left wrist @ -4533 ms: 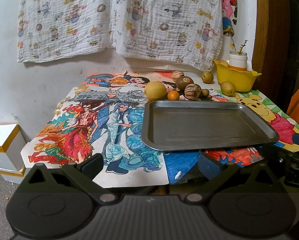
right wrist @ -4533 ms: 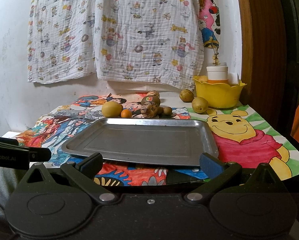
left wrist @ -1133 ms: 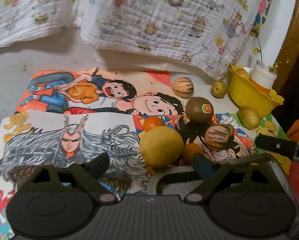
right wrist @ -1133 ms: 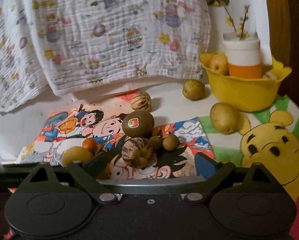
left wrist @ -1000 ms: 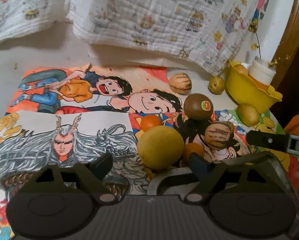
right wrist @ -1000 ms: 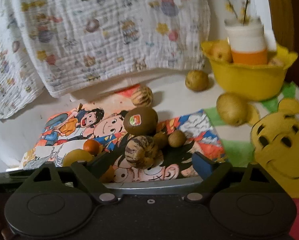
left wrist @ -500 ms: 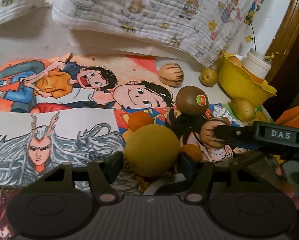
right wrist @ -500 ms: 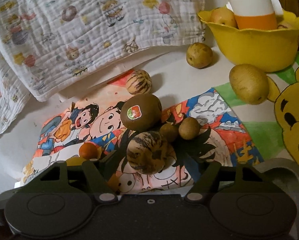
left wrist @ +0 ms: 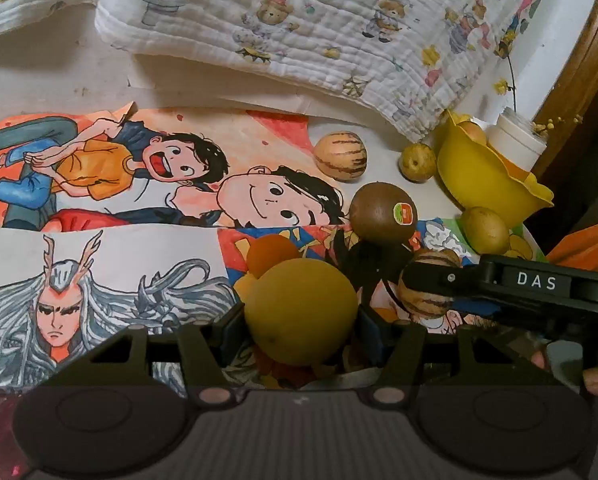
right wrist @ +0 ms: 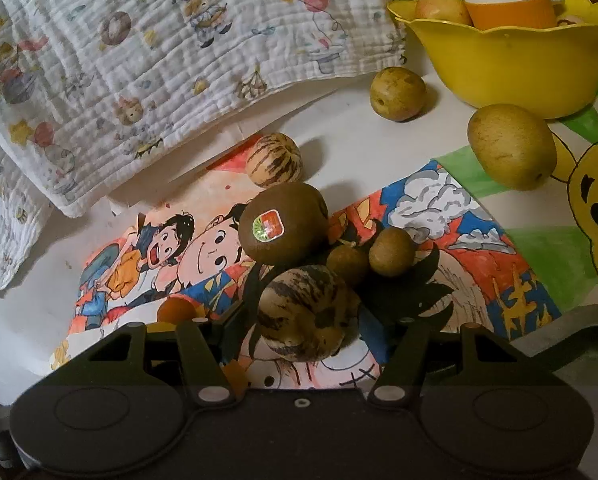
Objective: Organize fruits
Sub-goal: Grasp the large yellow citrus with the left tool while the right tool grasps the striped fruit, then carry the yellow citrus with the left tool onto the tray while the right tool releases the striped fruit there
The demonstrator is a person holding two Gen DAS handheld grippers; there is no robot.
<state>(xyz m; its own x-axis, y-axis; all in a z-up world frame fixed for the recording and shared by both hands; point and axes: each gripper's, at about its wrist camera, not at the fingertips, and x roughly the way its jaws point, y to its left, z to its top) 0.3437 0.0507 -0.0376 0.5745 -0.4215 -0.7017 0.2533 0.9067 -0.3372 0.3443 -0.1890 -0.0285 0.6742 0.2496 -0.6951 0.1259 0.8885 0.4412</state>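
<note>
My left gripper [left wrist: 299, 330] is shut on a large round yellow fruit [left wrist: 301, 308], its pads against both sides. A small orange [left wrist: 273, 252] lies just behind it. In the right wrist view my right gripper [right wrist: 307, 322] is closing around a brown-striped fruit [right wrist: 303, 312], and its pads meet the fruit's sides. The left wrist view shows that striped fruit [left wrist: 423, 306] under the right gripper's finger. A brown fruit with a sticker [right wrist: 283, 226] and two small brown fruits [right wrist: 391, 252] lie just behind it. A corner of the grey metal tray [right wrist: 579, 332] shows at the lower right.
A second striped fruit [right wrist: 274, 160] lies farther back. Two yellow-brown fruits [right wrist: 397, 94] [right wrist: 511, 146] lie beside a yellow bowl [right wrist: 507, 60], which holds a cup and fruit. A patterned cloth [left wrist: 299, 20] hangs on the back wall. Cartoon drawings cover the table.
Both grippers moved forward and down to the fruit pile. The left jaws closed onto the yellow fruit, and the right jaws narrowed around the striped fruit.
</note>
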